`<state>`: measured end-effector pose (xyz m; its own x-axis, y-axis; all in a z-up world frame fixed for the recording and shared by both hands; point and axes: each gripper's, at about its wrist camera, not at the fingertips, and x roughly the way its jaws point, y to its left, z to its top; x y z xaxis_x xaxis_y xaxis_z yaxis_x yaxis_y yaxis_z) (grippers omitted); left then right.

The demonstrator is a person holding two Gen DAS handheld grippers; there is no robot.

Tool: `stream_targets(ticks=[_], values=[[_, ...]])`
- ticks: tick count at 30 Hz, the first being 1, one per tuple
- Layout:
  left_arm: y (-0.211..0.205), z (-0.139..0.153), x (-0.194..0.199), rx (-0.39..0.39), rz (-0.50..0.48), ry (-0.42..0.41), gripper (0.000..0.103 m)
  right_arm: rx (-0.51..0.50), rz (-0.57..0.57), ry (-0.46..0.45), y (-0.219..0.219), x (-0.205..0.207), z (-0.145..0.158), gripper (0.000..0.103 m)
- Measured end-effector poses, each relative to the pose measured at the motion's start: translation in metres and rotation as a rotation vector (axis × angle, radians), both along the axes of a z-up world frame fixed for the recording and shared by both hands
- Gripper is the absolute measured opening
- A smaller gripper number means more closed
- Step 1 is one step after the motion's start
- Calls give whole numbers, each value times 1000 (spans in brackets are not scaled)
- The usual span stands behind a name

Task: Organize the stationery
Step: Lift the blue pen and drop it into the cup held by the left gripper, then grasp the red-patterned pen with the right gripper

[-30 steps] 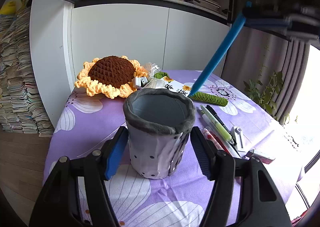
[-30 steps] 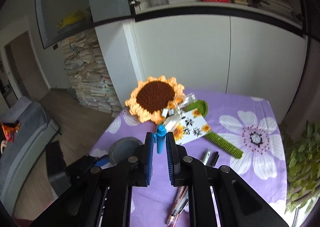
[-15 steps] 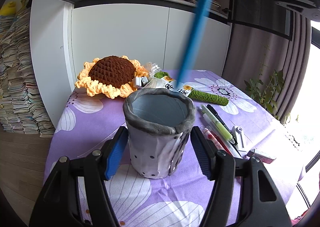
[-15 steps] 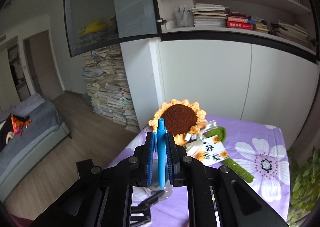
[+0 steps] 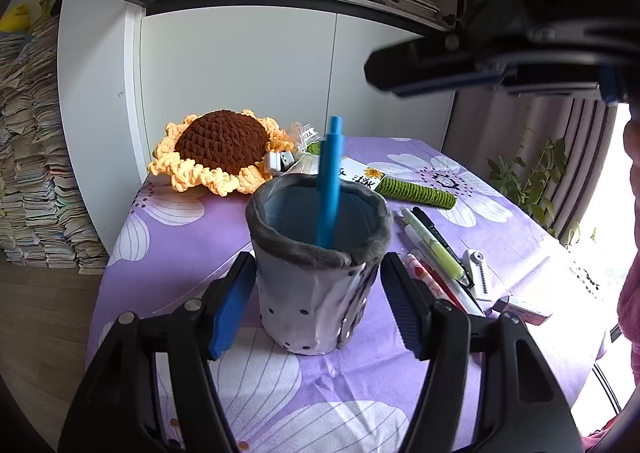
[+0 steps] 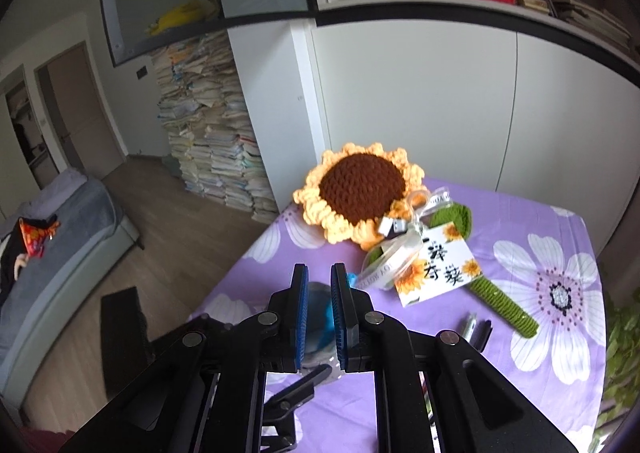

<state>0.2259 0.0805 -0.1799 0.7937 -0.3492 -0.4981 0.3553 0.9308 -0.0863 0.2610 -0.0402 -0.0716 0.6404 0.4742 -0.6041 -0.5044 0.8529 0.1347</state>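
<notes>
The blue pen (image 5: 330,189) stands in the pen holder (image 5: 316,273), between the left tongs (image 5: 316,305).

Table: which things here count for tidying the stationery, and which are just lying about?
Job: pen cup, blue pen standing in it, loose pens, eraser.
Lying about: crochet sunflower, its card, book stacks.

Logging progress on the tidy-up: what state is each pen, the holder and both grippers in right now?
blue pen: standing tilted inside the pen holder, not gripped.
pen holder: upright, clamped by the left gripper.
left gripper: shut on the pen holder.
right gripper: shut, empty, above the holder.
remaining pens: lying flat on the tablecloth beside the holder.
</notes>
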Motion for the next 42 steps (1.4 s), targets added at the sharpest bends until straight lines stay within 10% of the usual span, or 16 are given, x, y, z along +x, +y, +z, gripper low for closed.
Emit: stream_targets(ticks=[21, 28, 42], values=[[2, 0, 1, 5, 6, 7, 66, -74, -131, 400, -66, 45, -101, 13], [4, 3, 0, 1, 36, -20, 78, -96, -133, 429, -55, 57, -113, 32], [-1, 1, 6, 7, 19, 0, 67, -181, -114, 430, -38, 62, -128, 32]])
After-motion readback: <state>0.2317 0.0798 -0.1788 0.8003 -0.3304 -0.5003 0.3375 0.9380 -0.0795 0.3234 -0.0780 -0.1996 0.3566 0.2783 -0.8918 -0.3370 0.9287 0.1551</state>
